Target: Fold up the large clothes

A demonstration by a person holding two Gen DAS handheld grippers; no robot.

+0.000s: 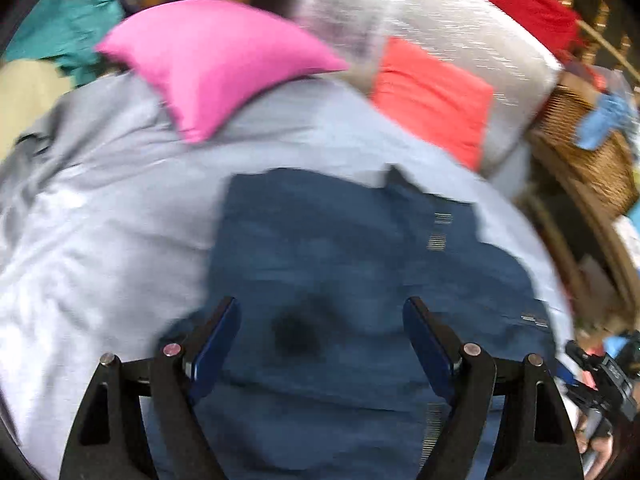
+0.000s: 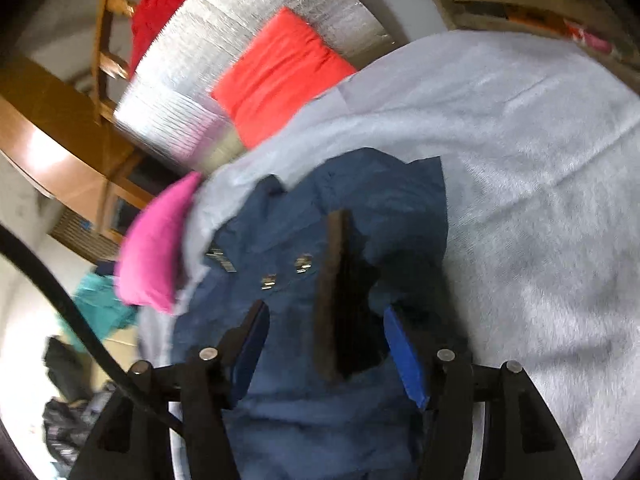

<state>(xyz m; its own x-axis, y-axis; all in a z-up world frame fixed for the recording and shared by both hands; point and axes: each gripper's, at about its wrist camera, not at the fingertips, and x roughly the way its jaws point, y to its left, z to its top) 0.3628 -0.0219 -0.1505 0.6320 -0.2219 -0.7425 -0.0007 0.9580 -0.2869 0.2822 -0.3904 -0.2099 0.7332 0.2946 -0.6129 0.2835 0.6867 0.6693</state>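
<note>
I count one blue garment [image 1: 340, 264] on the grey blanket [image 1: 100, 240], plus two cushions beyond my jaws: one pink cushion [image 1: 216, 64], one coral cushion [image 1: 432, 100]. Both my left gripper [image 1: 320, 336] and right gripper [image 2: 324, 336] gape wide, gripping nothing, the garment directly beneath, running lengthwise away from them.

A pale grey sheet [image 2: 540, 168] covers the bed. At its head lie a pink pillow [image 1: 216, 64], a coral pillow [image 1: 432, 100] and a silver quilted mat [image 2: 240, 40], with red cloth [image 1: 516, 4] beyond. A wicker basket [image 1: 588, 160] stands beside the bed. Wooden furniture [image 2: 60, 160] catches bright light, and teal cloth [image 1: 68, 20] lies nearby.
</note>
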